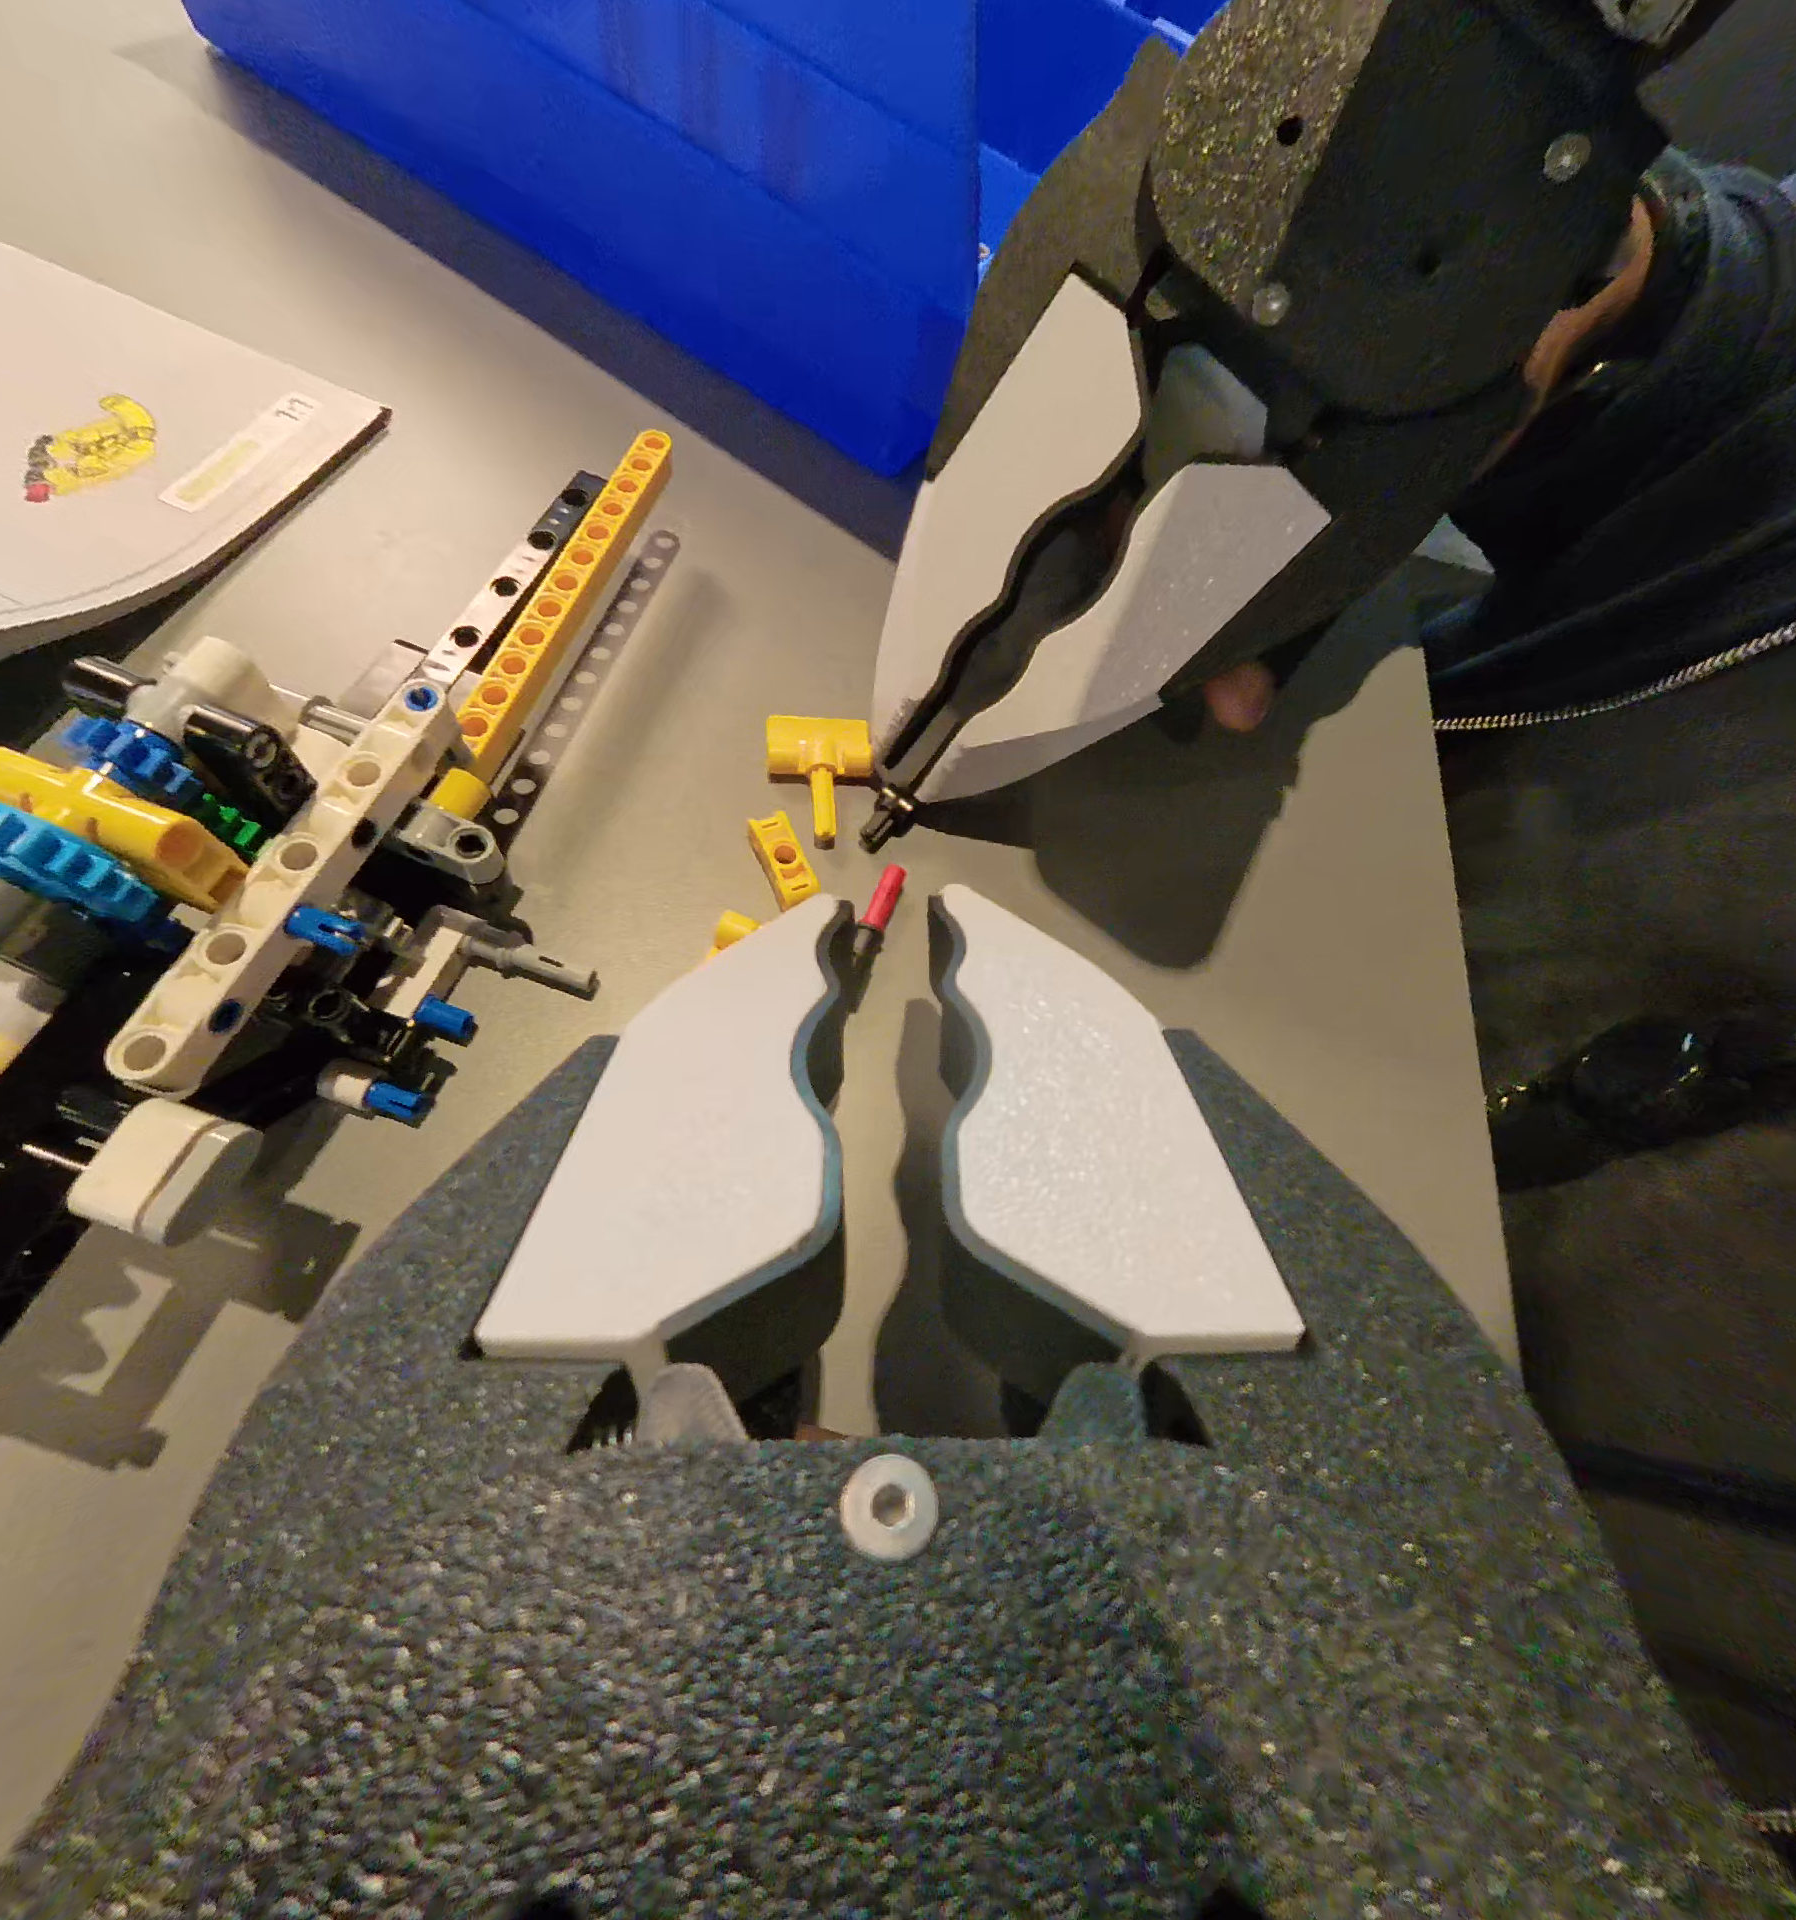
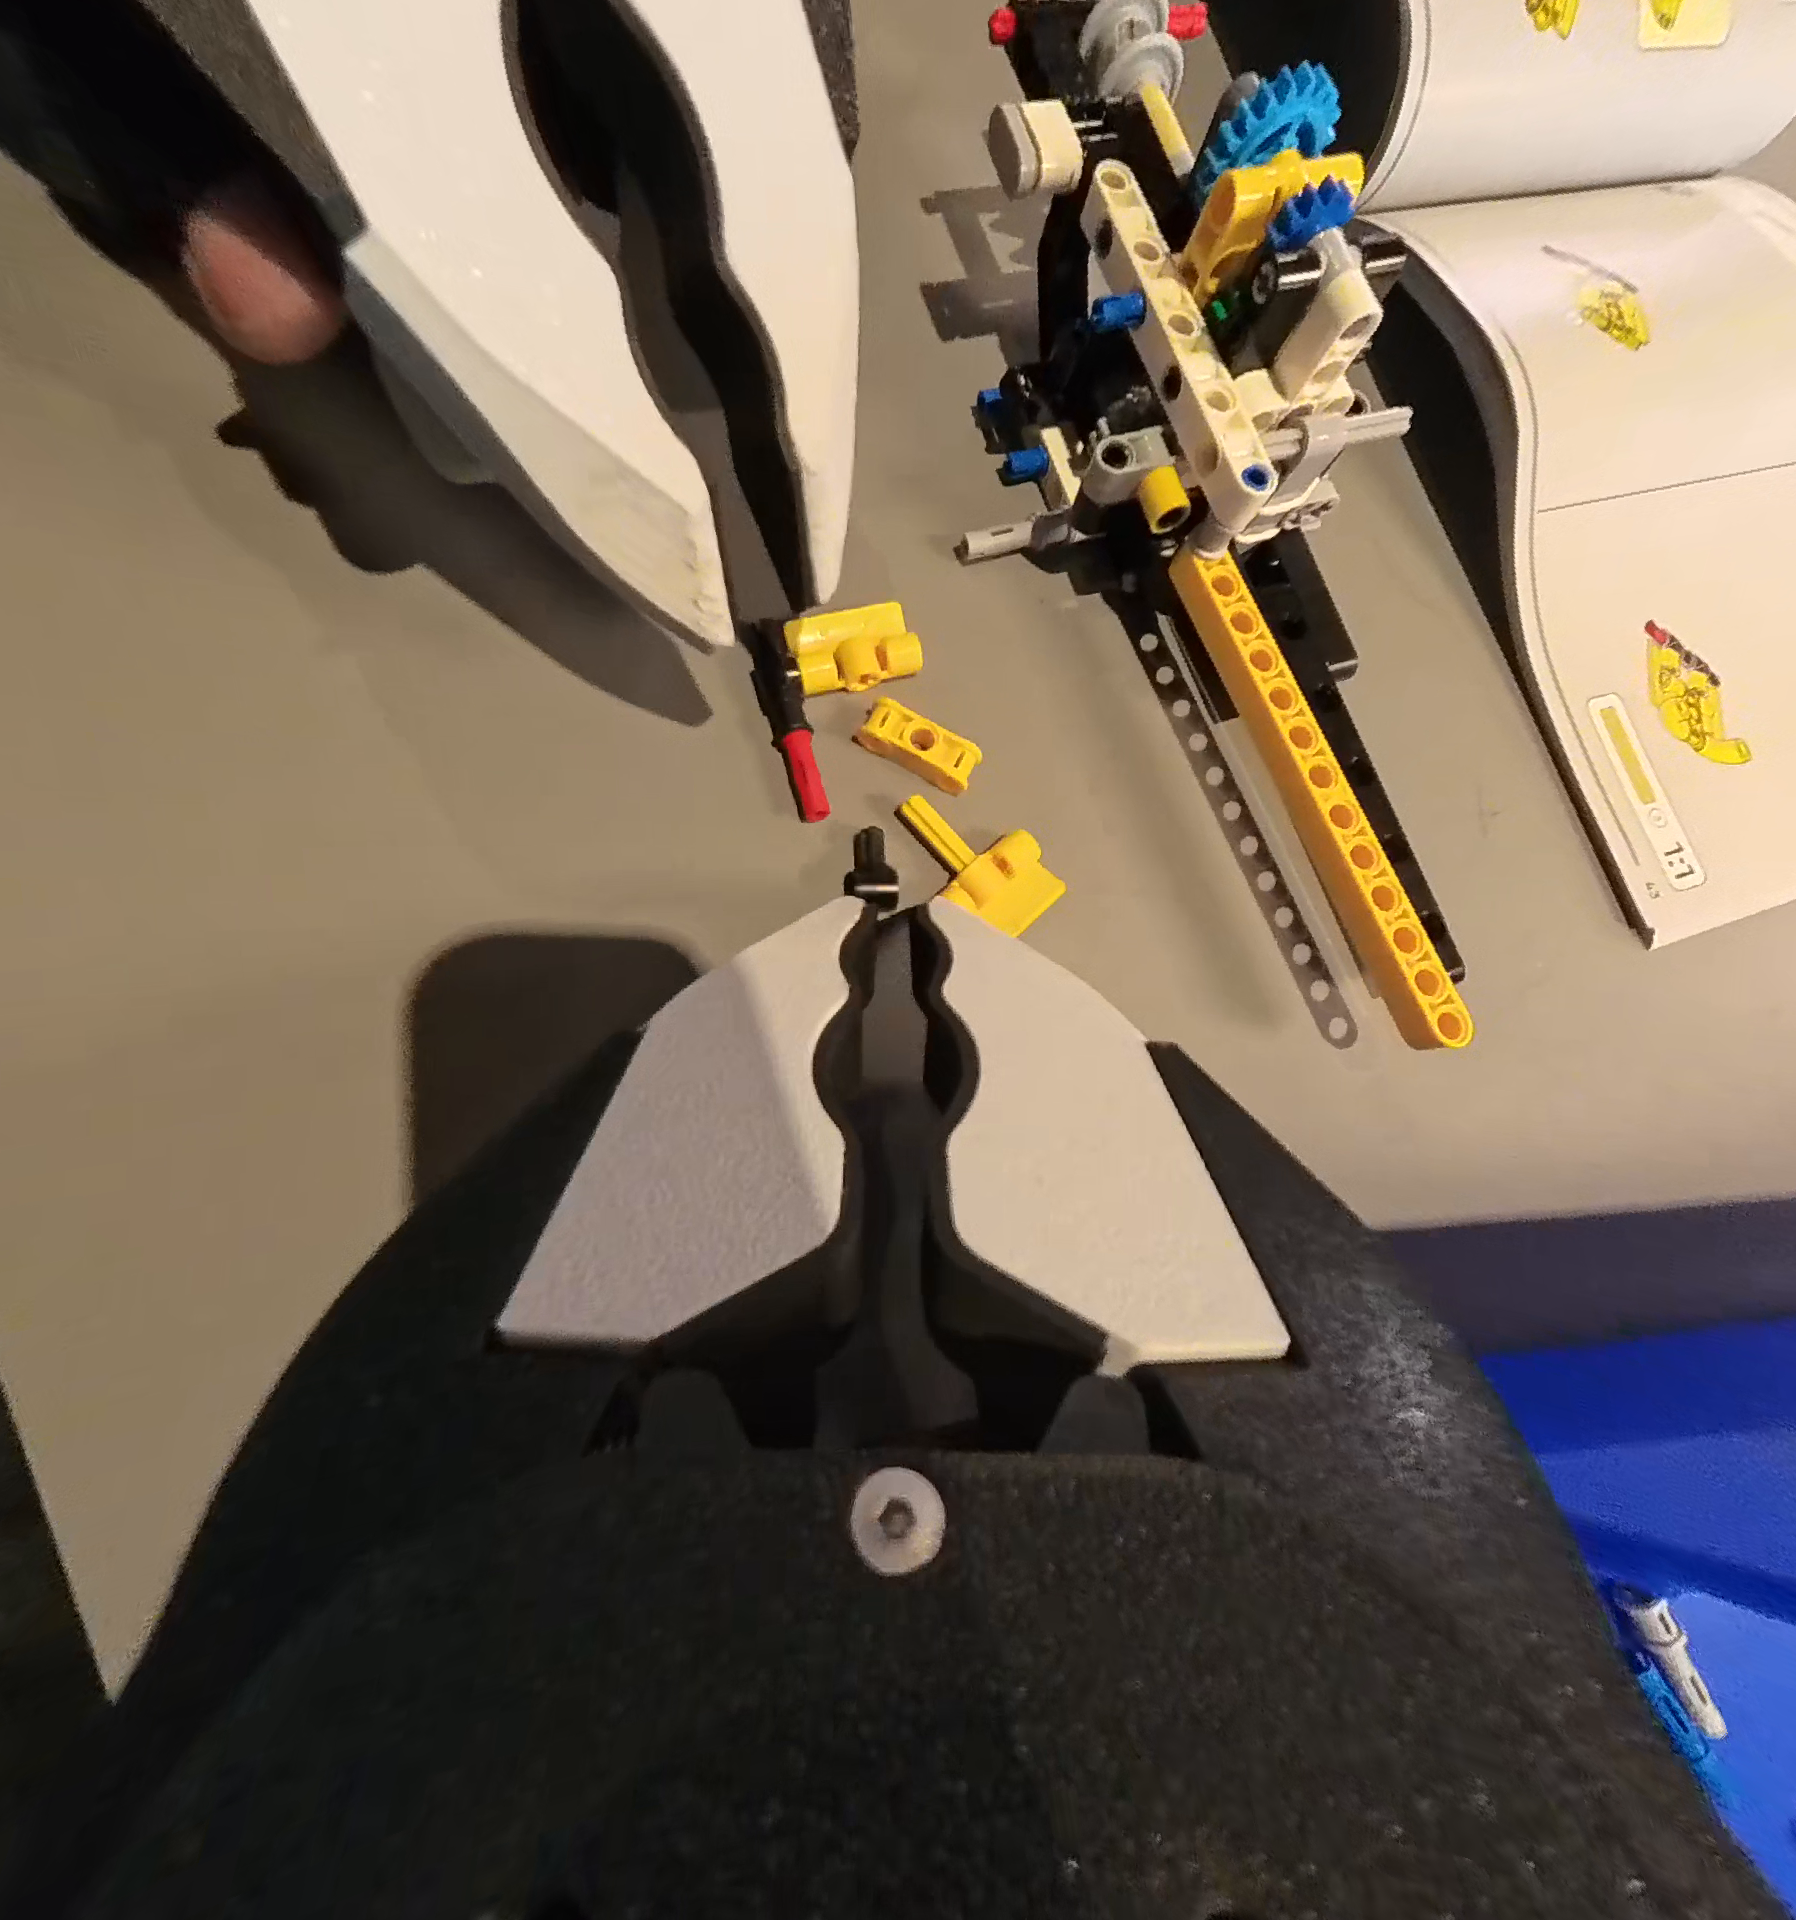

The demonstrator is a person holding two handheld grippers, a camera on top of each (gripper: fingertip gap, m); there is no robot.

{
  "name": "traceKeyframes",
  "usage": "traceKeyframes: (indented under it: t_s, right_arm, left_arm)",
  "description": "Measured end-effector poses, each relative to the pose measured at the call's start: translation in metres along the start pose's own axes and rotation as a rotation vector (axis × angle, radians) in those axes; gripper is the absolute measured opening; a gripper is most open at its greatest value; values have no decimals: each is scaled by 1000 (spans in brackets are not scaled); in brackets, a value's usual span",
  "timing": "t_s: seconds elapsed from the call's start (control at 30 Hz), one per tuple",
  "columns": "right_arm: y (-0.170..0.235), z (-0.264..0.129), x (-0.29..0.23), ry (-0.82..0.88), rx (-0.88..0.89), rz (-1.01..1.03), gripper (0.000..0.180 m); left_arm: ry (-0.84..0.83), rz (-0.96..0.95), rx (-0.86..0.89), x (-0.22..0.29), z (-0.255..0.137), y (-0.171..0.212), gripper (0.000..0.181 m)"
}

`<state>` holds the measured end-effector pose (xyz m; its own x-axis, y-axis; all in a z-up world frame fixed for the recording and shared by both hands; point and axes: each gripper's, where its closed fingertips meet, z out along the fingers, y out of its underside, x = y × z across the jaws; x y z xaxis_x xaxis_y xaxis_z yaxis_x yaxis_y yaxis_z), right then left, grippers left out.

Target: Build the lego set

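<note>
The right gripper [image 2: 889,909] has its jaws clenched on a small black plastic pin [image 2: 870,868]. The left gripper [image 1: 883,920], jaws released, straddles a red-tipped black axle pin [image 1: 870,925] on the grey counter [image 1: 665,1091].

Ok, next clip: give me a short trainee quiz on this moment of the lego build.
1. True or false: the right gripper pinches a small black pin at its tips.
2. What colour is the long beam that sticks out of the assembly? A yellow, B green, C red.
3. How many loose yellow pieces lie on the table beside the red pin?
Key: 1 true; 2 A; 3 three.
</note>
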<state>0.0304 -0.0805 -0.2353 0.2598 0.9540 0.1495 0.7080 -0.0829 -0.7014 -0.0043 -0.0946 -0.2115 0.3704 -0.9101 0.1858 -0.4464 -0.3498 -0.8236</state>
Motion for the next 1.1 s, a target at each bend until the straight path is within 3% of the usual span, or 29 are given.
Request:
traceKeyframes:
  t_s: [0.5, 0.77, 0.93, 1.0, 1.1]
  right_arm:
    - [-8, -2, -7, -31, 34, -22, 8]
    - [-7, -3, -11, -47, 43, -42, 8]
    - [-8, -3, -11, -52, 51, -40, 8]
    - [-8, -2, -11, -54, 54, -41, 8]
    - [-9, -2, -12, -55, 60, -44, 8]
  left_arm:
    - [-64, 231, -137, -12, 5, 12, 21]
    - [-22, 267, -216, -20, 5, 18, 45]
    - [-33, 269, -259, -24, 12, 21, 45]
    - [-14, 268, -268, -21, 12, 22, 34]
    - [-28, 287, -260, -20, 12, 22, 33]
